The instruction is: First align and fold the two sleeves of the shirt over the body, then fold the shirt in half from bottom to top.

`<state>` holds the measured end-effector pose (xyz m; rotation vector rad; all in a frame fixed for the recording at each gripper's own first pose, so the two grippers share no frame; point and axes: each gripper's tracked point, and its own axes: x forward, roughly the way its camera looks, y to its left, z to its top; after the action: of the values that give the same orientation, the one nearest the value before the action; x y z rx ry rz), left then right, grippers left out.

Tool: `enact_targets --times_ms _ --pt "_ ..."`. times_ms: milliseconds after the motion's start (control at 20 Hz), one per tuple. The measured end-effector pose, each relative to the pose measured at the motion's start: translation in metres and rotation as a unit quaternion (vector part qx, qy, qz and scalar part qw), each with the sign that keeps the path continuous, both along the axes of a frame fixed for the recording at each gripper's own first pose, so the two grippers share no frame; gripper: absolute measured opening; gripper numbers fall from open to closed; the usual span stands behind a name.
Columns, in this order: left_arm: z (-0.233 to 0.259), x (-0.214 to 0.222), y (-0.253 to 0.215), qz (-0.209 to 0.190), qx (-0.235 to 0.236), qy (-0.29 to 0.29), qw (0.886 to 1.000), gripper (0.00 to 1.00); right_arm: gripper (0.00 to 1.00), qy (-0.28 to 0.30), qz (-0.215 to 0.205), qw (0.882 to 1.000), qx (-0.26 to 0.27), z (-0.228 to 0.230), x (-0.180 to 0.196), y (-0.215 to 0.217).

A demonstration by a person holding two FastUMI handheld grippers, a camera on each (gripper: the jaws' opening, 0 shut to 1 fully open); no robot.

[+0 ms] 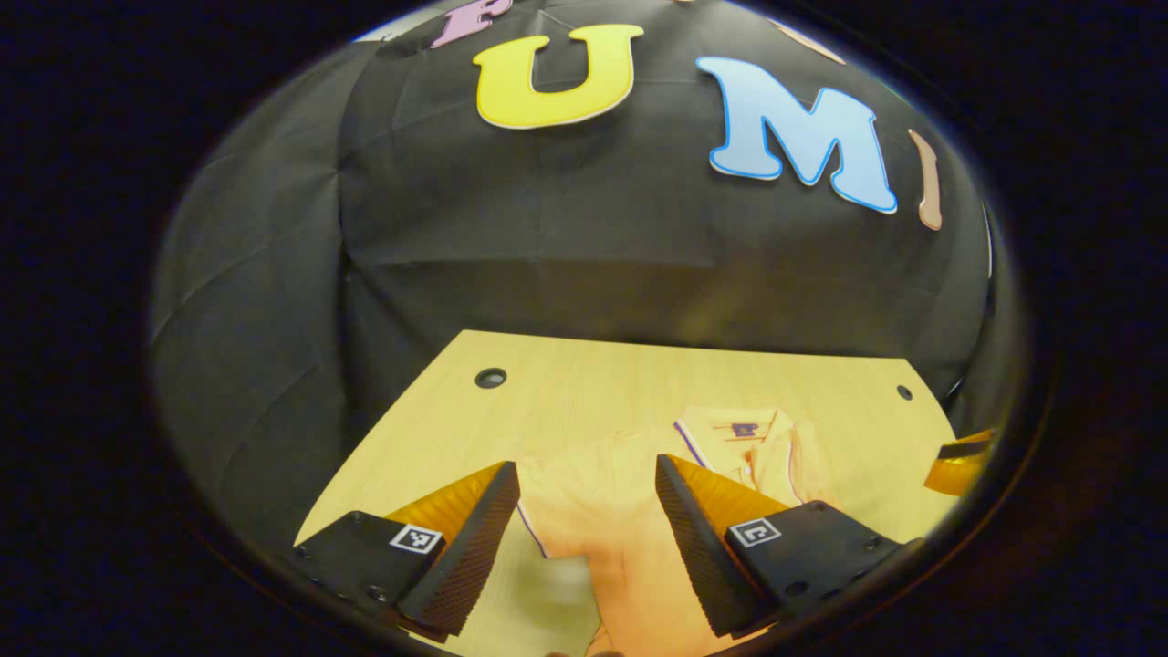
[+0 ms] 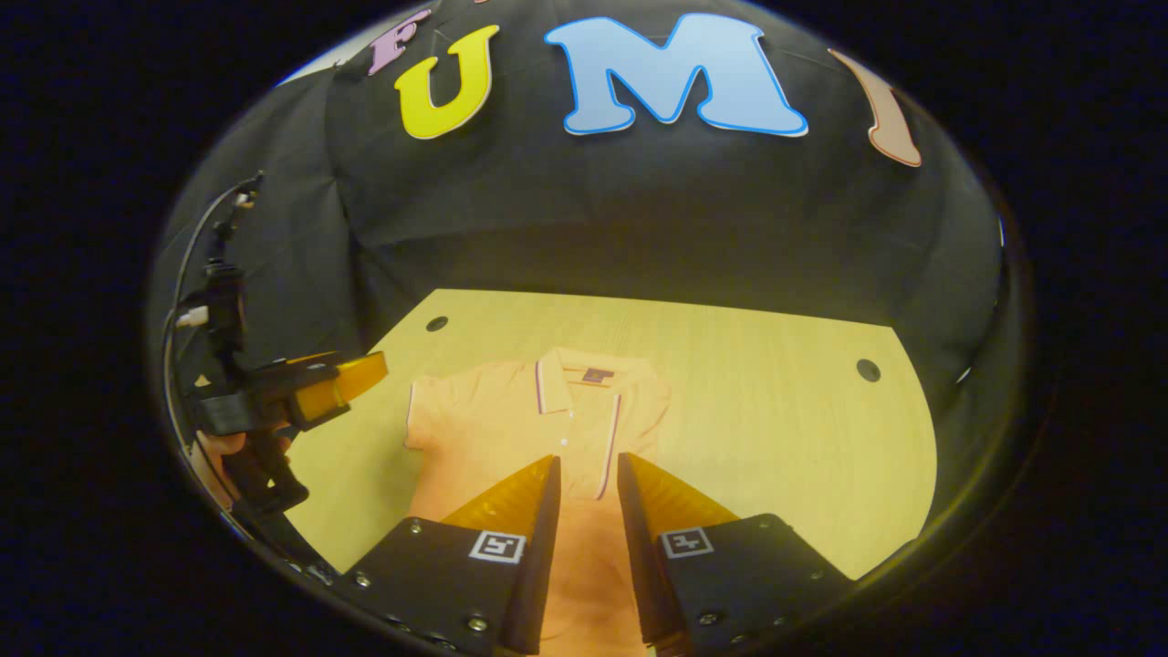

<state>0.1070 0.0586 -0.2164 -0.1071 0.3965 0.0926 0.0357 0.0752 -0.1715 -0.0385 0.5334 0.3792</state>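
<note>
Shirt lies flat on table beneath both parted, empty tools: left, right.

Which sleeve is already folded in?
The sleeve farther from the left gripper: its trimmed cuff lies across the body. The other sleeve lies spread flat.

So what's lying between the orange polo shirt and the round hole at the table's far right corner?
Nothing: in the right gripper view, bare wooden table separates the orange polo shirt from that round hole.

Dim warm light, strong fisheye warp, edges dark, perhaps slightly soft.
</note>
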Motion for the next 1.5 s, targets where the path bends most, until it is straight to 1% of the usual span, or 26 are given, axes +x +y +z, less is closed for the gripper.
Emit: enact_targets --times_ms 100,150,350,550,900,1250,1350,1400,1500 --pt "-0.018 0.008 0.001 0.000 -0.004 0.013 1.000 0.99 0.40 0.010 -0.007 1.000 0.008 -0.002 -0.016 -0.001" --pt "-0.027 0.012 0.002 0.001 -0.006 0.020 1.000 0.97 0.40 0.017 -0.011 1.000 0.009 -0.004 -0.022 -0.003" --pt "-0.061 0.024 0.005 0.002 -0.014 0.044 0.999 0.99 0.40 0.036 -0.022 0.999 0.001 -0.012 -0.039 -0.008" --pt "-0.093 0.035 0.007 0.005 -0.023 0.068 0.997 0.97 0.40 0.044 -0.035 0.998 -0.007 -0.015 -0.043 -0.015" --pt "-0.134 0.042 0.014 0.019 -0.039 0.100 0.994 0.99 0.40 0.055 -0.053 0.997 -0.019 -0.018 -0.048 -0.023" --pt "-0.166 0.036 0.017 0.036 -0.053 0.135 0.989 0.99 0.39 0.060 -0.067 0.996 -0.022 -0.018 -0.052 -0.028" --pt "-0.166 0.036 0.017 0.036 -0.042 0.130 0.990 0.99 0.40 0.060 -0.071 0.995 -0.021 -0.018 -0.052 -0.030" --pt "-0.167 0.035 0.018 0.035 -0.031 0.129 0.990 0.95 0.39 0.062 -0.073 0.995 -0.021 -0.019 -0.053 -0.031" --pt "-0.166 0.037 0.016 0.034 -0.024 0.123 0.992 0.95 0.40 0.066 -0.075 0.995 -0.021 -0.021 -0.054 -0.033"
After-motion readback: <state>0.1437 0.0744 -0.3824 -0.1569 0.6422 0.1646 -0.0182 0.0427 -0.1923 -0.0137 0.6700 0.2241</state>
